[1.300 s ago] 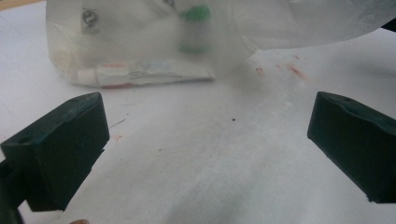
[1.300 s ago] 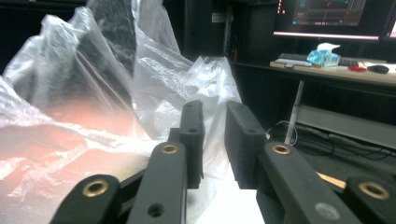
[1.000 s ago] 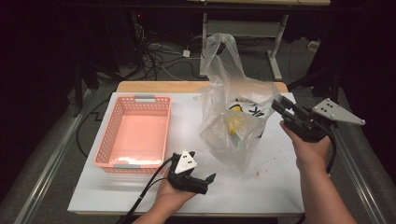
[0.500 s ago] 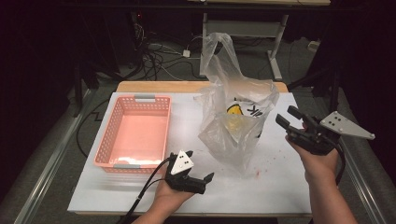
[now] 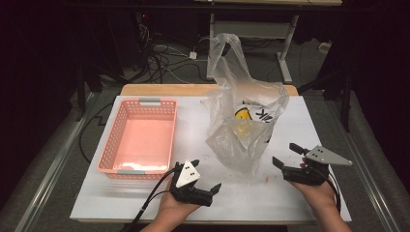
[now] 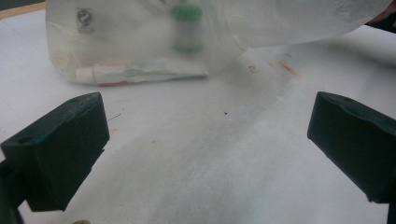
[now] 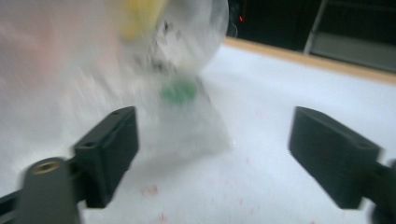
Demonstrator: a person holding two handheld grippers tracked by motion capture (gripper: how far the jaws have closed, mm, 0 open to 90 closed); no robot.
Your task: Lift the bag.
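White table (image 5: 290,193), one bag (image 5: 244,130), two grippers

I have brought my right gripper (image 5: 288,155) down from beside the upper part of the plastic bag (image 5: 244,123) to just above the table (image 5: 309,121), near its right edge and front right corner. It now sits apart from the bag, low beside its base. Its jaws have just been opening and stand wide, nothing between them.
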